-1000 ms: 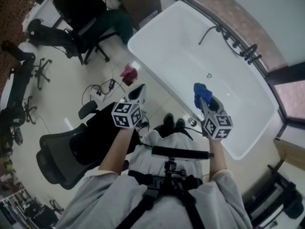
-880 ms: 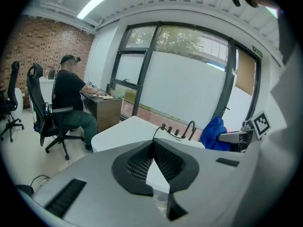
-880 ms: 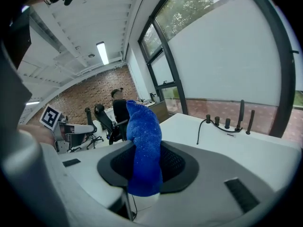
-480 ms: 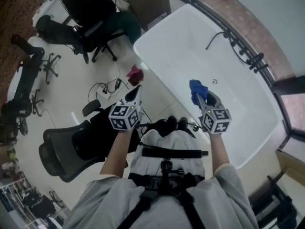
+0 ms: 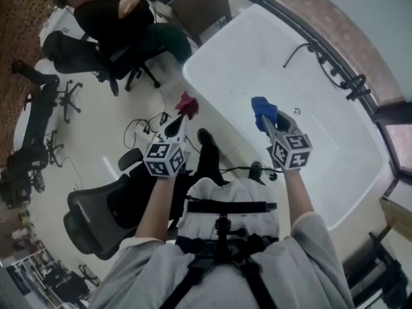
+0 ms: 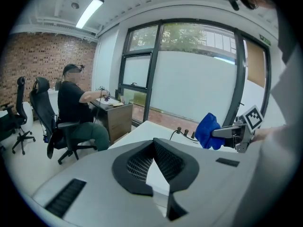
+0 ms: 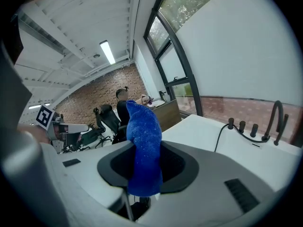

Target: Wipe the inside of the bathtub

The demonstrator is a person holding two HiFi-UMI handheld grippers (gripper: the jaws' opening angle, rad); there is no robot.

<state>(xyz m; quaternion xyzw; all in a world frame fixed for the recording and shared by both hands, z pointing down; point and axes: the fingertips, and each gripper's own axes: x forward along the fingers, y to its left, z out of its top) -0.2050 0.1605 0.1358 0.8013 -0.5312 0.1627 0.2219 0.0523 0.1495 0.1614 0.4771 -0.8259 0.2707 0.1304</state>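
Blue cloth (image 7: 142, 148) stands up out of your right gripper (image 5: 269, 123), whose jaws are clenched on its lower part. You hold it in the air over the near rim of the white bathtub (image 5: 257, 50), clear of the tub's surface. Your left gripper (image 5: 179, 123) has its jaws brought together at the tips with nothing between them, and it hangs over the floor just beside the tub's outer wall. A dark faucet (image 5: 351, 82) stands on the far rim, and a red rag (image 5: 187, 103) lies on the floor near your left gripper's tips
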